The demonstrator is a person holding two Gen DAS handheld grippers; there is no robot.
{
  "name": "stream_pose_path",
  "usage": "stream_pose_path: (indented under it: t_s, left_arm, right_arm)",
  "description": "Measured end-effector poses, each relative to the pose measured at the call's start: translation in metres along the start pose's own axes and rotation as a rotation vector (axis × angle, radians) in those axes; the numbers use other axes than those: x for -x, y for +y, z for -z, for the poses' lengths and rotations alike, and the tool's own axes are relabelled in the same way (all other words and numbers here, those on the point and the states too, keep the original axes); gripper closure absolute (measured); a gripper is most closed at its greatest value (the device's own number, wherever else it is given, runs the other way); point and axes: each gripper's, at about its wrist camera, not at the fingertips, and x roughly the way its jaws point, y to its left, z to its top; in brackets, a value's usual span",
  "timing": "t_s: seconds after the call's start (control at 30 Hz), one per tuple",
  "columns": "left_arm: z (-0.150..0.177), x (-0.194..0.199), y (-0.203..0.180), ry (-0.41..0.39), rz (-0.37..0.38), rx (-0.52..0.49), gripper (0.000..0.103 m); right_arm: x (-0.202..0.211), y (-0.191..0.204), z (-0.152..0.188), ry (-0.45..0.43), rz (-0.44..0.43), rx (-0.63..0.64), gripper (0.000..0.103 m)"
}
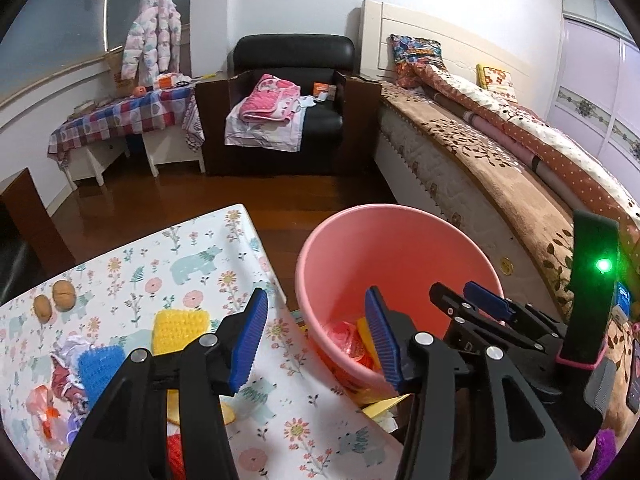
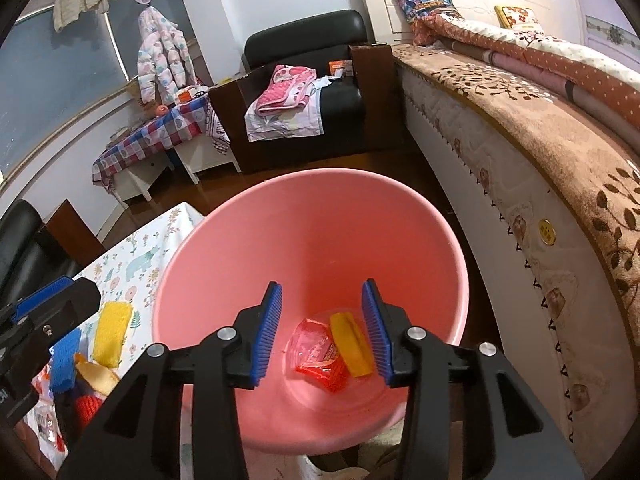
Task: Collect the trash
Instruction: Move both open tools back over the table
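Trash on the floral tablecloth (image 1: 192, 256), a crinkled clear wrapper (image 1: 42, 412) beside the blue sponge (image 1: 96, 364), looks light, soft and probably slippery, so pinch a bunched fold. Left gripper (image 1: 316, 340) and right gripper (image 2: 320, 330) both gape empty, the right above the pink bucket (image 2: 208, 240) holding a red wrapper (image 2: 320, 354).

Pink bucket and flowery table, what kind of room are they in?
Most likely a bedroom in someone's home. A bed with pillows and quilts runs along one side, a black armchair piled with folded clothes stands against the far wall, and a puffy coat hangs by it.
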Motion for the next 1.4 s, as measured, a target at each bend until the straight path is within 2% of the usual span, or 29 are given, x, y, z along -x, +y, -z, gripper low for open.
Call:
stream_pose_path:
  t_s: [0.63,0.87,1.4]
  left_arm:
    - [0.016,0.059,0.034,-0.064,-0.07,0.065,0.053]
    - [0.027,0.077,0.057,-0.078,-0.101,0.101,0.048]
    - [0.051,0.102,0.102,-0.081,-0.173,0.179,0.047]
  right_arm:
    - [0.042,0.05,0.023,-0.022,-0.09,0.084,0.06]
    - [0.056,0.075,0.035,-0.03,-0.122,0.135,0.06]
    - [0.076,0.114,0.058,-0.038,-0.177,0.215,0.06]
